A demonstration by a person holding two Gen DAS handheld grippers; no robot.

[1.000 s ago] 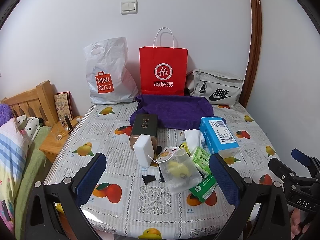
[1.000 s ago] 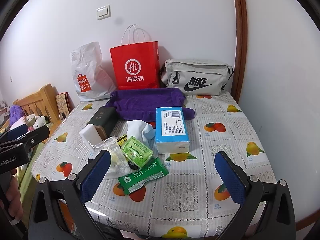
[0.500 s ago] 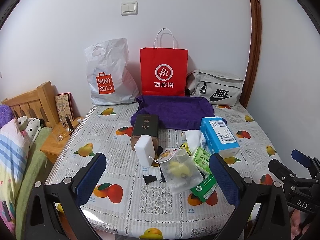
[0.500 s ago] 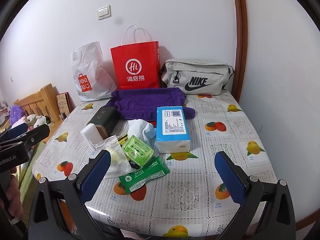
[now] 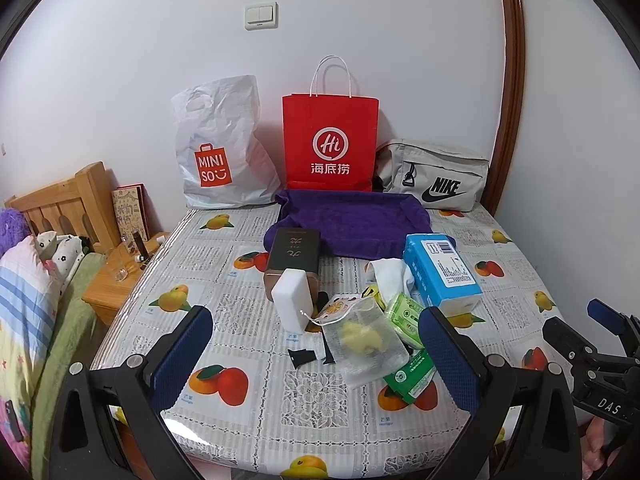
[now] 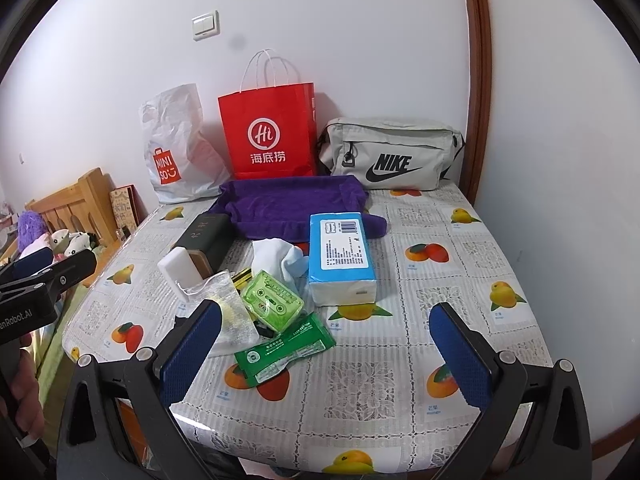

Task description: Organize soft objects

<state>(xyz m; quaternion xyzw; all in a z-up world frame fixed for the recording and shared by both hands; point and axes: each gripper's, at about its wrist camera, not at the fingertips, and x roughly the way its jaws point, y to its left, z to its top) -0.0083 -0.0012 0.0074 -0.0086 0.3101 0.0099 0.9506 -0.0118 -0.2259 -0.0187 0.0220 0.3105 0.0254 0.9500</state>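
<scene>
Blue-padded left tool [image 5: 316, 352] and right tool [image 6: 326, 350] stay spread, empty, barely shifted above the table [image 6: 400, 360].

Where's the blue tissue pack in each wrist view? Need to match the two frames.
Left wrist: blue tissue pack sits right of centre, just beyond the gripper's right finger.
Right wrist: blue tissue pack sits at centre, between the two fingers and farther back.
Shared landmark: the red paper bag against the wall, behind the purple towel.
</scene>
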